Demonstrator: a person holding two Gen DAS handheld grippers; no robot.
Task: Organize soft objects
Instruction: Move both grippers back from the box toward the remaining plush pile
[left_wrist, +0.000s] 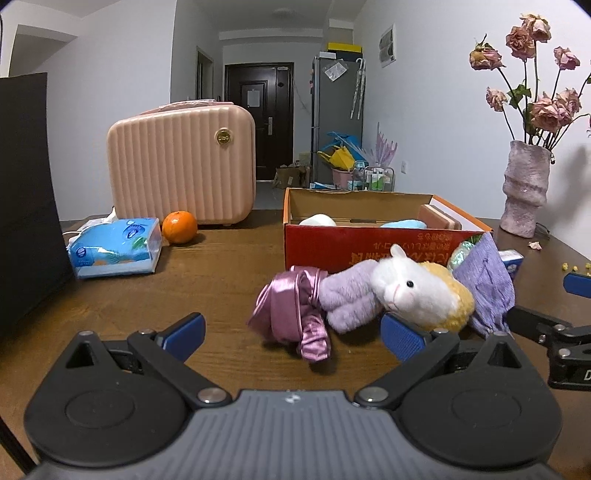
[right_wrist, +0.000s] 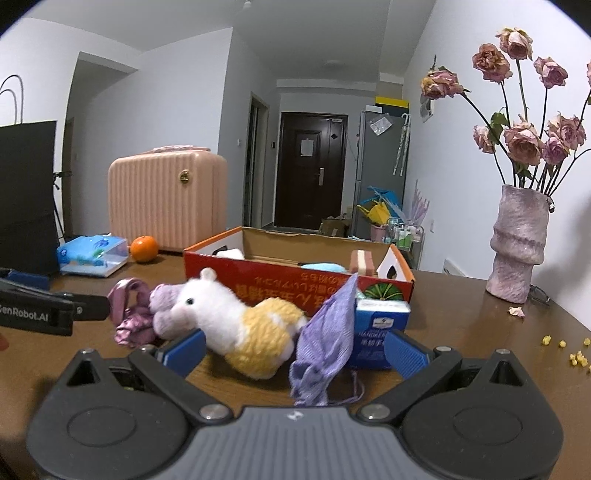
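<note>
Home, apt hallway w/ dark entry door (left_wrist: 259, 122) at 12 o'clock, fridge (left_wrist: 337, 118) at 1; wooden table (left_wrist: 207, 280), dried roses vase (right_wrist: 517, 243) at 2.

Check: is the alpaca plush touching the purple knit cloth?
Touching. Right wrist view shows the purple knit cloth overlapping the alpaca plush at its yellow rear, no gap.
</note>
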